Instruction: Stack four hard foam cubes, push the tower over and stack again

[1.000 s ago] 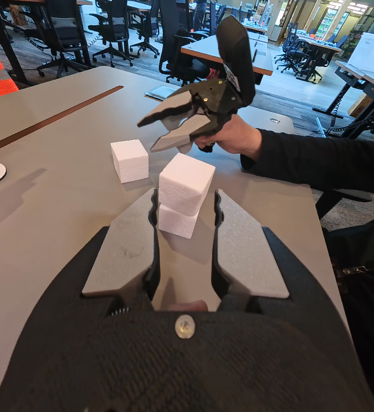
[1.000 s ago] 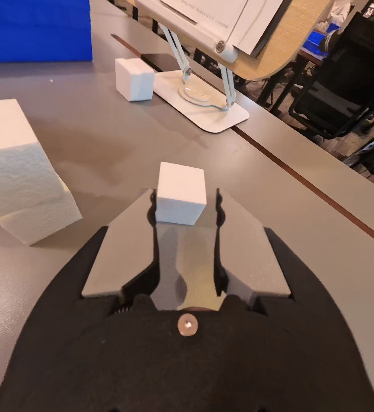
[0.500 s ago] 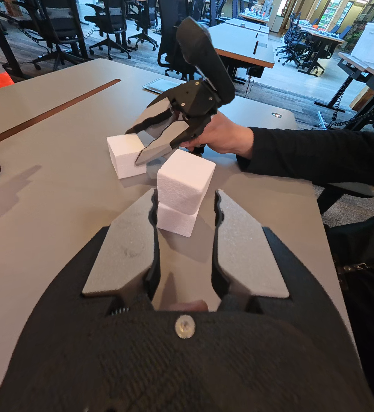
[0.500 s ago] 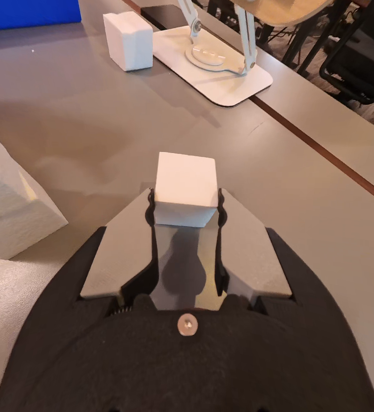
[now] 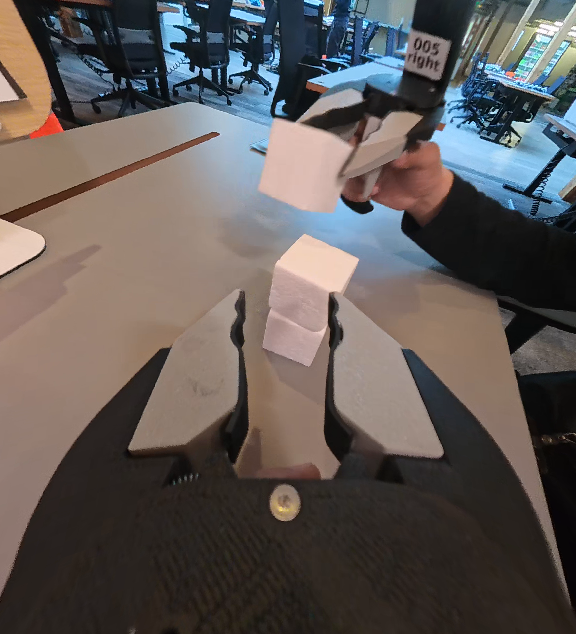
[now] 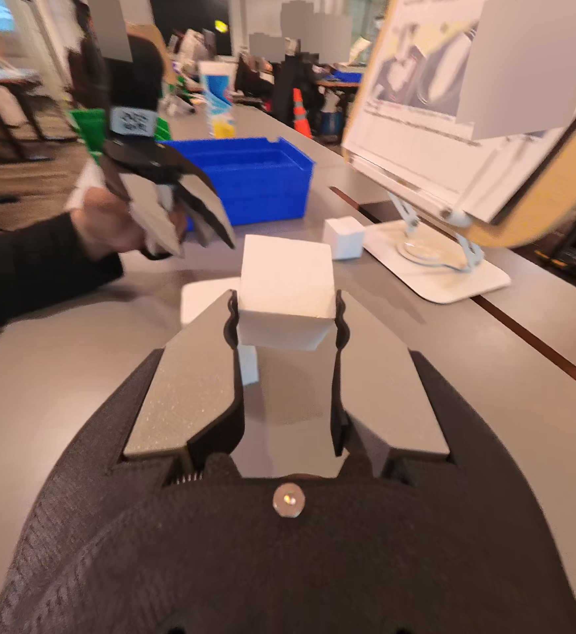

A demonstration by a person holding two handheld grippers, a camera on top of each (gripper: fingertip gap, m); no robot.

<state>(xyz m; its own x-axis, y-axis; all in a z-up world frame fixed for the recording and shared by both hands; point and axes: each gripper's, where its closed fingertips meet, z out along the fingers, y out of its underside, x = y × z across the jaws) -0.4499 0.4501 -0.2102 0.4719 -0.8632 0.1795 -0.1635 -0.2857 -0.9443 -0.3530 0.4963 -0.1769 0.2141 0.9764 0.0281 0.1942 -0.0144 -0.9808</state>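
Two white foam cubes stand stacked on the grey table (image 5: 135, 247): the top cube (image 5: 310, 281) is turned a little on the bottom cube (image 5: 291, 341). My left gripper (image 5: 284, 308) is open and empty, just short of the stack. My right gripper (image 6: 285, 302) is shut on a third cube (image 6: 284, 281) and holds it in the air above the stack (image 6: 204, 298). In the left wrist view the held cube (image 5: 300, 168) hangs tilted above the stack. A fourth cube (image 6: 345, 236) sits by a white stand base.
A white stand base (image 6: 451, 274) carries a tilted wood-edged board (image 6: 451, 103) at the table's far right. A blue bin (image 6: 255, 178) stands behind the stack. A dark seam (image 6: 537, 346) runs along the table. Office chairs and desks lie beyond the table edge.
My right gripper closed on the third cube, lifted it off the table and carried it over the two-cube stack. My left gripper stayed open near the stack.
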